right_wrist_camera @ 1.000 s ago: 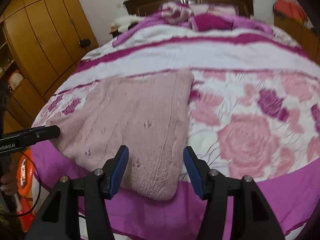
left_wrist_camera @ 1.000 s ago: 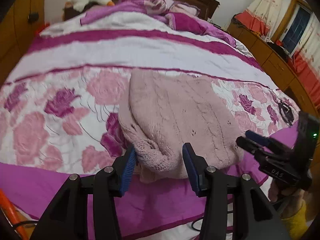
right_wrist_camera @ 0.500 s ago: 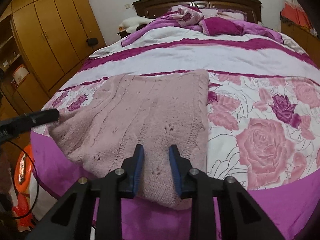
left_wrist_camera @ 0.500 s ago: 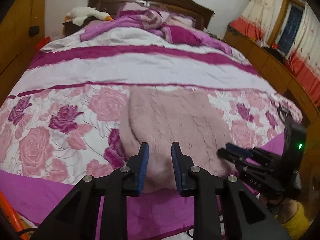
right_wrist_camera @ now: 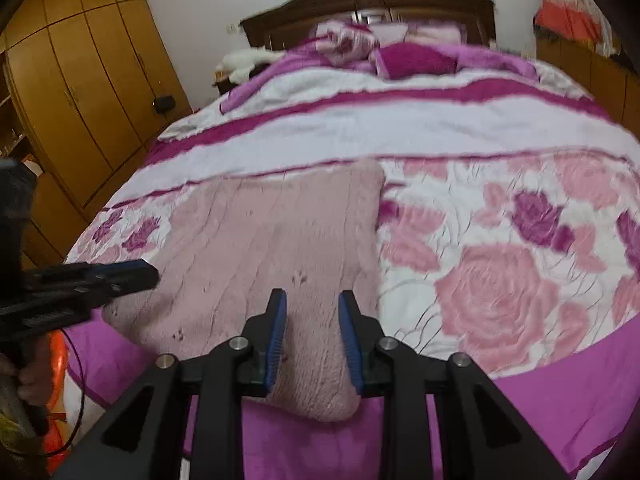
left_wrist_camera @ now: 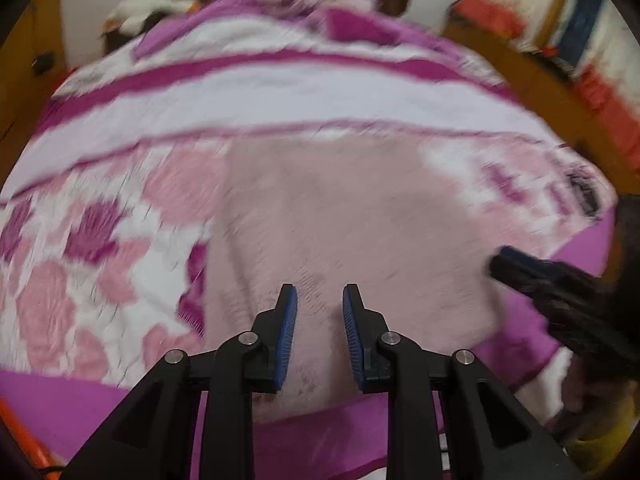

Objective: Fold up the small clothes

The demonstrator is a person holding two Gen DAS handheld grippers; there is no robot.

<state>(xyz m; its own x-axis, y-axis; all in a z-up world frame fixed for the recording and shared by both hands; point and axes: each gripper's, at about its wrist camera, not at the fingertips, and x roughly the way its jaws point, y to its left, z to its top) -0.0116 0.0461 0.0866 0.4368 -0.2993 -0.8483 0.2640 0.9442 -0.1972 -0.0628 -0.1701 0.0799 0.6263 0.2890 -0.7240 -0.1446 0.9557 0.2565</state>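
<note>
A pale pink knitted sweater (left_wrist_camera: 340,216) lies flat near the foot of the bed; it also shows in the right wrist view (right_wrist_camera: 272,240). My left gripper (left_wrist_camera: 319,300) is over its near left edge, jaws narrowed around the knit fabric. My right gripper (right_wrist_camera: 312,304) is over its near right corner, jaws narrowed around the fabric too. Each gripper shows in the other's view: the right one (left_wrist_camera: 560,288) at the sweater's right edge, the left one (right_wrist_camera: 80,280) at its left edge. The left wrist view is motion-blurred.
The bed has a pink rose-print quilt (right_wrist_camera: 500,280) with magenta stripes, bunched bedding (right_wrist_camera: 400,56) at the headboard and a white soft toy (right_wrist_camera: 248,60). A wooden wardrobe (right_wrist_camera: 80,80) stands left; low cabinets and curtains (left_wrist_camera: 580,40) stand right.
Both grippers went from wide open a second ago to narrowed on the sweater's near edge. Since half a second ago both have moved forward over the bed with the fabric.
</note>
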